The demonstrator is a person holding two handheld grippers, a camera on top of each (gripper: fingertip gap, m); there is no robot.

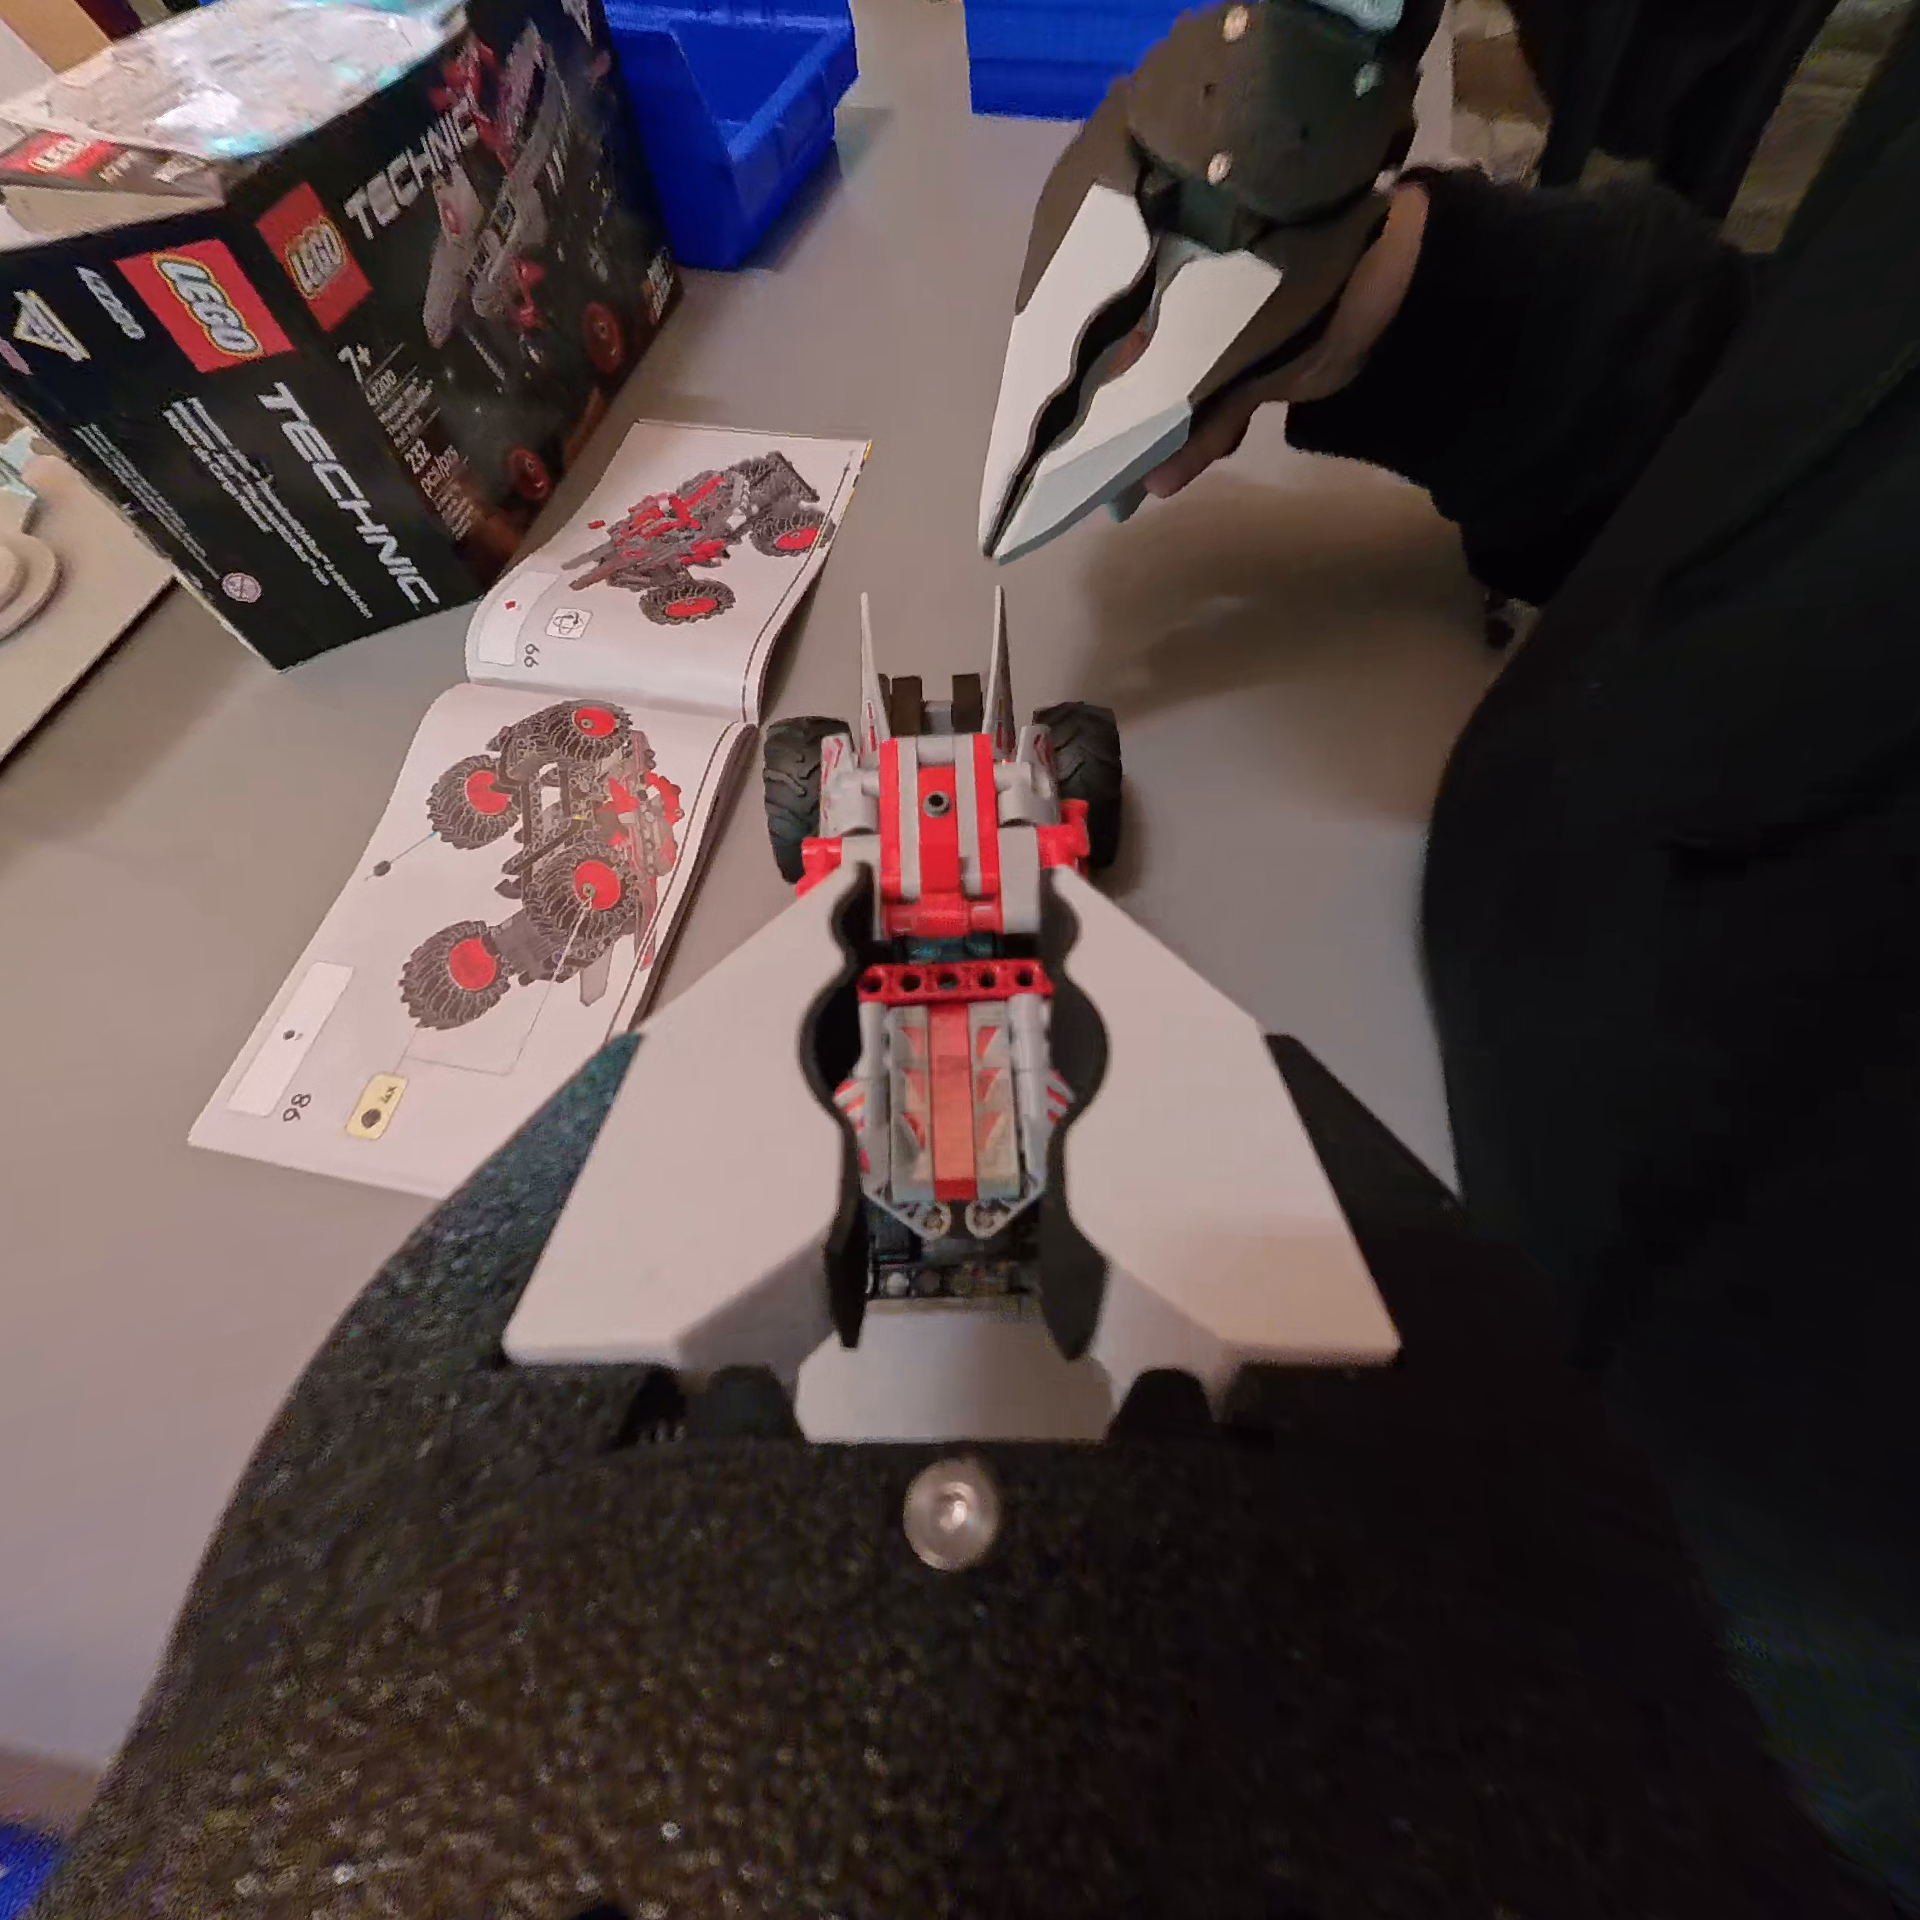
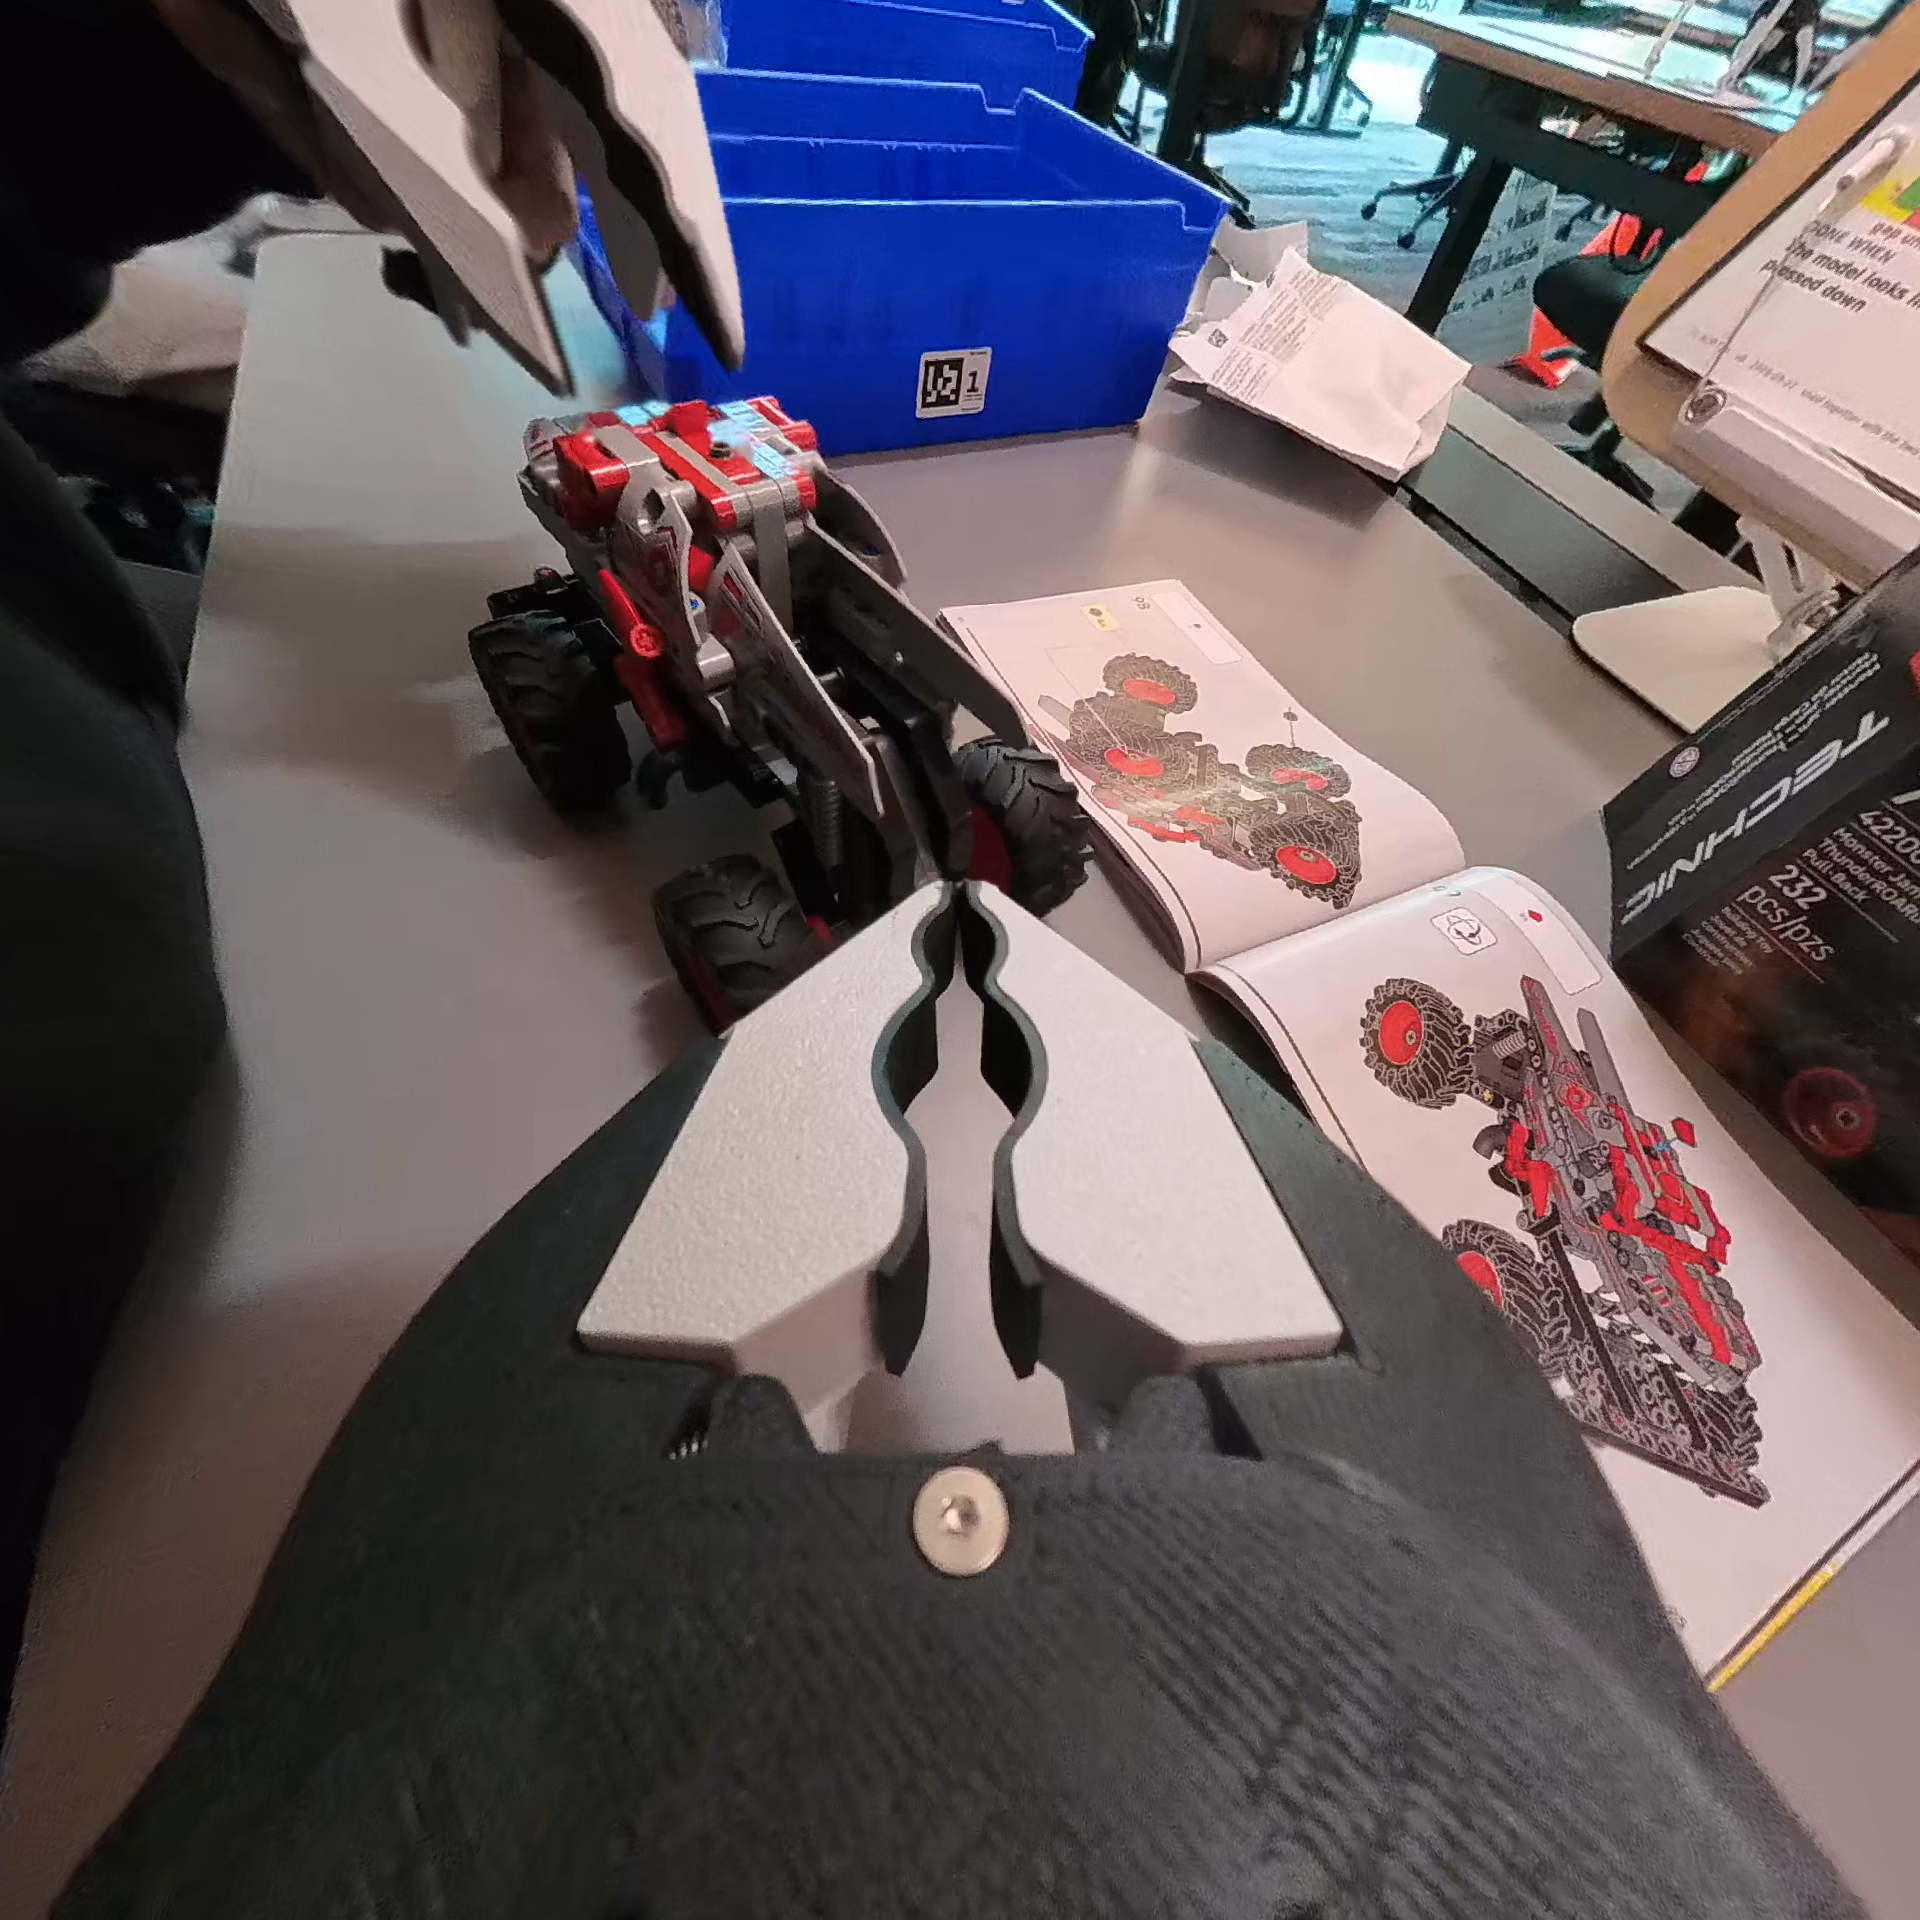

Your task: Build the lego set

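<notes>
Your left gripper [image 1: 951,883] has its fingers spread wide, one on each side of the lego truck [image 1: 940,935], above its red and grey body; whether they touch it you cannot tell. In the right wrist view this gripper [image 2: 655,358] hangs in the upper left of the frame, over the truck's roof.

Your right gripper [image 2: 958,914] has its fingers closed together, tip to tip, with nothing between them. In the left wrist view it [image 1: 992,545] is in the upper right, held by a hand [image 1: 1340,343] in a dark sleeve, well above the table.

The lego truck [image 2: 748,665] stands on the grey table [image 2: 343,987] at the centre of both views. In the right wrist view you count three black tyres; the fourth is hidden.

For moving you have bare table at the left of the truck in the right wrist view, up to the table edge at the far left. On the other side, one open instruction booklet [image 2: 1330,935] lies just beside the wheels, showing two pages with drawings. One black set box [image 1: 312,343] with printed logos stands past the booklet, at the upper left of the left wrist view. Blue bins [image 2: 935,260] stand behind the truck, the nearest with a small square code sticker [image 2: 953,382]. A crumpled white paper [image 2: 1320,364] lies at their right, and a stand with a printed sheet [image 2: 1808,312] is in the upper right corner.
</notes>
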